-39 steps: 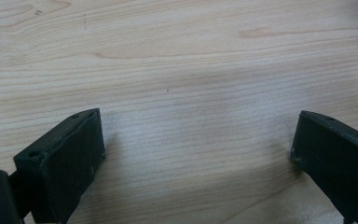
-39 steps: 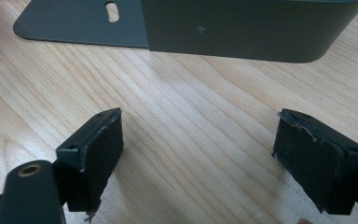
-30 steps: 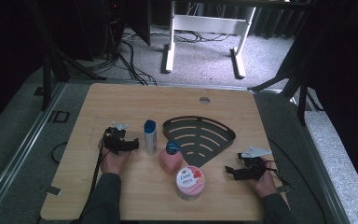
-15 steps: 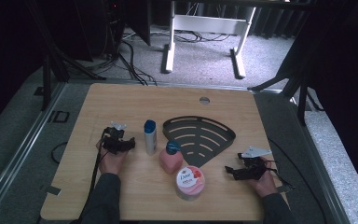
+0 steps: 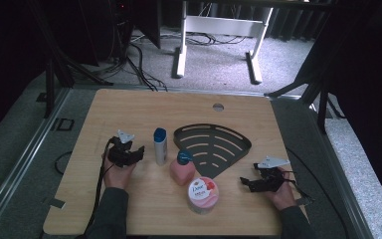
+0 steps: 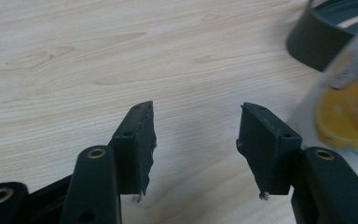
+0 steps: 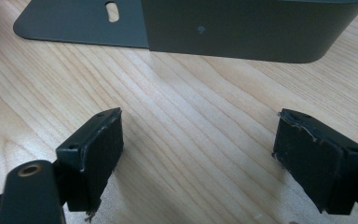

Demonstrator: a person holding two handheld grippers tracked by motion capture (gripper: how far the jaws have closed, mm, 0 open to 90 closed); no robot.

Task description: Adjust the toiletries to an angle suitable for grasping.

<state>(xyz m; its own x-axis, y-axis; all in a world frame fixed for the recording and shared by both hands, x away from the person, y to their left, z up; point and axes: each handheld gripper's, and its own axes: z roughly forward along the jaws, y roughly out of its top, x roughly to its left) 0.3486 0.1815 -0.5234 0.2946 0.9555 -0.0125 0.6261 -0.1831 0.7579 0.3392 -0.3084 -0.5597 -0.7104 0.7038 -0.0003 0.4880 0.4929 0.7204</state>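
My left gripper [image 5: 137, 151] hovers over the wooden table [image 5: 104, 109], just left of an upright white bottle with a blue cap [image 5: 160, 146]. In the left gripper view its jaws [image 6: 196, 121] have just been closing, but they still stand apart with only bare wood between them. The bottle [image 6: 349, 102] is a blur at the right edge. My right gripper [image 5: 247, 182] rests near the front right, open wide [image 7: 198, 135]. It faces the dark fan-shaped slotted rack [image 7: 251, 28], which lies in the table's middle [image 5: 214, 144].
A pink bottle with a blue cap [image 5: 182, 169] stands in front of the rack. A round pink-lidded jar [image 5: 202, 194] sits nearer the front edge. A small hole [image 5: 218, 106] marks the far part of the table. Cables trail from both grippers.
The left gripper has shifted slightly and lifted a little beside the white bottle. The right hand and the objects on the table have stayed put.
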